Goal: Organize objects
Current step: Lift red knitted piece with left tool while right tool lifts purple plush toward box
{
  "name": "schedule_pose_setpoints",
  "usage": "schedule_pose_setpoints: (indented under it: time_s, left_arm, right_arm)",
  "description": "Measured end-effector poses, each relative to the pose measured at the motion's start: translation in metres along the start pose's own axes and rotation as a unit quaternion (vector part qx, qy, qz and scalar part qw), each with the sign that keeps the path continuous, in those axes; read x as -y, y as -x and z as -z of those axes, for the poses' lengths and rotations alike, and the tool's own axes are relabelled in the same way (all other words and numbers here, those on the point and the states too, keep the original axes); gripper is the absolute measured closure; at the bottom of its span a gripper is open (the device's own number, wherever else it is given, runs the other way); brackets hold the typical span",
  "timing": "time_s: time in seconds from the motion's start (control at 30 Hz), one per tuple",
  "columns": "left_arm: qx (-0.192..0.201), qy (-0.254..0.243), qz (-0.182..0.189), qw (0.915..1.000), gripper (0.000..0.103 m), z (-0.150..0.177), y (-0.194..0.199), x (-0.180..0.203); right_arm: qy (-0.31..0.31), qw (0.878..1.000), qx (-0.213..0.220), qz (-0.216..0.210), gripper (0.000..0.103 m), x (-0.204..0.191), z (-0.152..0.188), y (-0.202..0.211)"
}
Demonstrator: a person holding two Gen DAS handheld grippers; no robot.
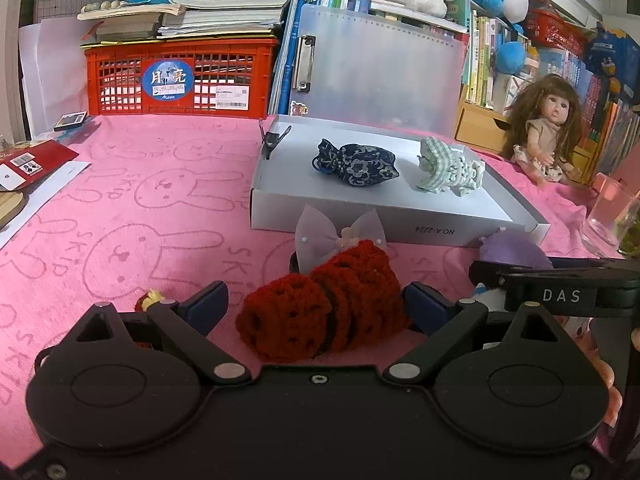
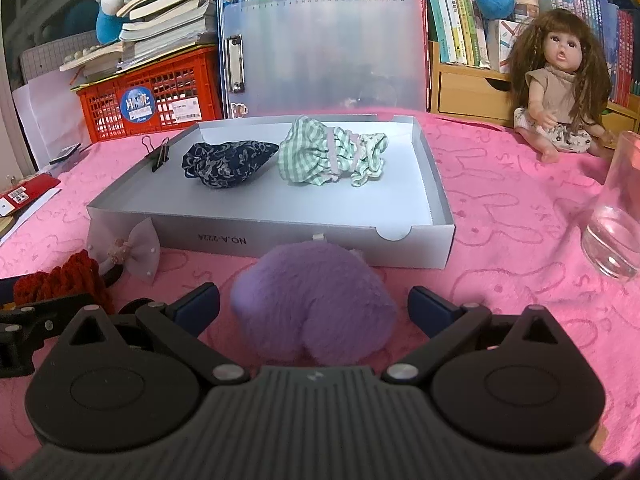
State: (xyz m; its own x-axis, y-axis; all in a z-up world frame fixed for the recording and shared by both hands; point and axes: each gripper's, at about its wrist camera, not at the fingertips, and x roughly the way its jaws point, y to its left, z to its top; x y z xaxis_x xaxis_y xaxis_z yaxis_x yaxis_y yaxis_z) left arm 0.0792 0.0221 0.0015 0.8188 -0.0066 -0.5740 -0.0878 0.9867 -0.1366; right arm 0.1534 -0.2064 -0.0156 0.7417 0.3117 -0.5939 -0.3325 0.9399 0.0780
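A red crocheted piece (image 1: 324, 304) lies on the pink cloth between the spread fingers of my left gripper (image 1: 316, 304), which is open around it without touching. A fluffy purple piece (image 2: 316, 300) sits between the wide fingers of my right gripper (image 2: 314, 306), also open. Just beyond stands a shallow white box (image 2: 404, 248) holding a dark blue patterned scrunchie (image 2: 226, 164) and a green checked scrunchie (image 2: 328, 154). A pale bow hair tie (image 1: 336, 238) rests against the box front, behind the red piece. The right gripper's arm (image 1: 560, 294) shows at the right of the left wrist view.
A glass (image 2: 616, 216) stands on the cloth to the right, with a doll (image 2: 560, 80) behind it. A black binder clip (image 2: 158, 156) grips the box's left rim. A red crate (image 1: 180, 76), a clear clipboard (image 1: 380, 64) and stacked books line the back.
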Motion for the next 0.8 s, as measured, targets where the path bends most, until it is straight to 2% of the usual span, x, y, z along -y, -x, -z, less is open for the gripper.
schedule_pose_setpoints:
  time_s: [0.43,0.6,0.8]
  left_arm:
    - [-0.002,0.004,0.008,1.0000,0.011,0.0023,-0.0019,-0.0020]
    - [-0.010,0.009,0.015,0.9998,0.024,0.0033,-0.0023,-0.0022]
    - [-0.005,0.006,0.010,0.9999,0.034,0.0045,0.0009,-0.0017]
  right_arm:
    - [0.002,1.000,-0.002,0.002,0.000,-0.0004,-0.0006,-0.0016]
    - [0.002,1.000,-0.002,0.002,0.000,-0.0003,-0.0007,-0.0018]
    - [0.002,1.000,-0.002,0.002,0.000,-0.0004,-0.0007,-0.0020]
